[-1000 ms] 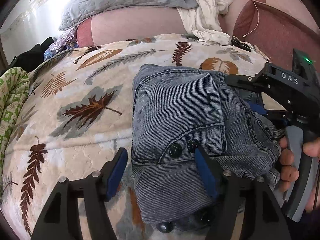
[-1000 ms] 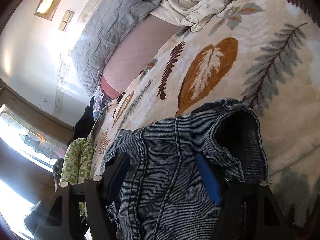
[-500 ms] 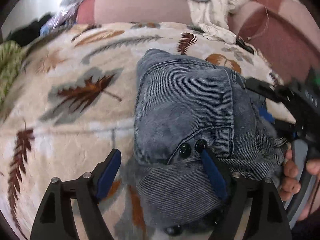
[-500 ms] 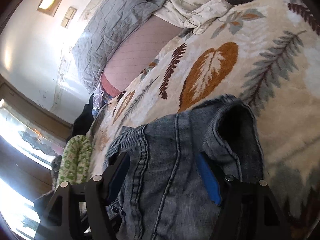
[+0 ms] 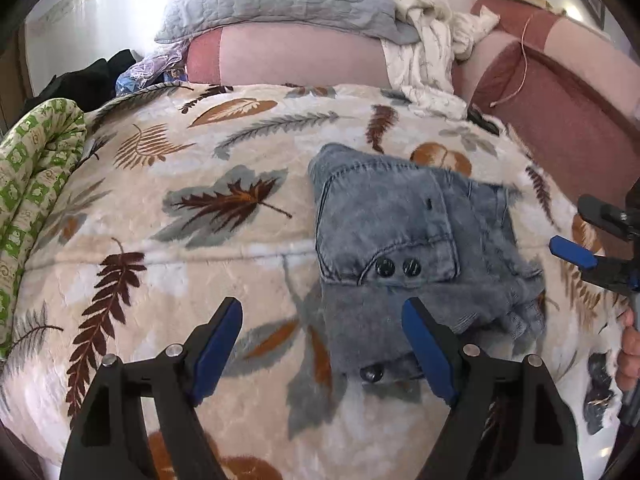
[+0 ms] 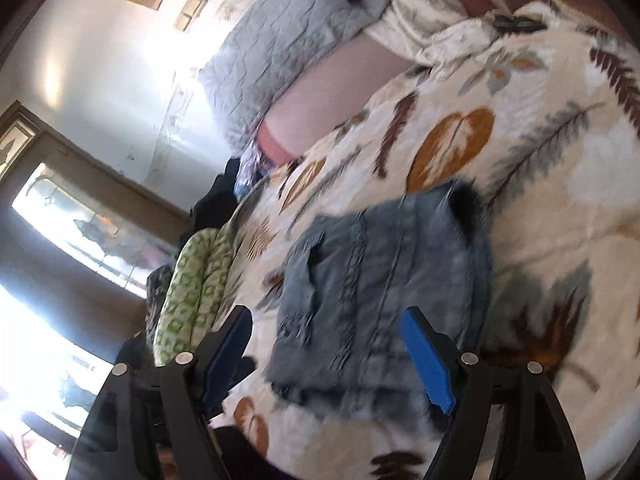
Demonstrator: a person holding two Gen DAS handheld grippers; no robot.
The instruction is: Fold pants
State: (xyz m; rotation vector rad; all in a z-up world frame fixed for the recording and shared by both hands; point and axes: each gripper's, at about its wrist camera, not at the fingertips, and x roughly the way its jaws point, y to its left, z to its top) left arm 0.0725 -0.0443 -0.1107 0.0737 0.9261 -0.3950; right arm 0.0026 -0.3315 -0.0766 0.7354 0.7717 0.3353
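The pants, grey-blue denim folded into a compact bundle with two dark buttons on the top flap, lie on the leaf-print blanket that covers the bed, free of both grippers. The left gripper hangs over the bundle's near edge with its blue fingers apart, having just been opening, nothing pinched between them; the right gripper is likewise spread and has just been opening, with only a fingertip and the person's hand showing at the left view's edge. Beyond the blanket sit a grey pillow, crumpled white cloth and a green-patterned quilt.
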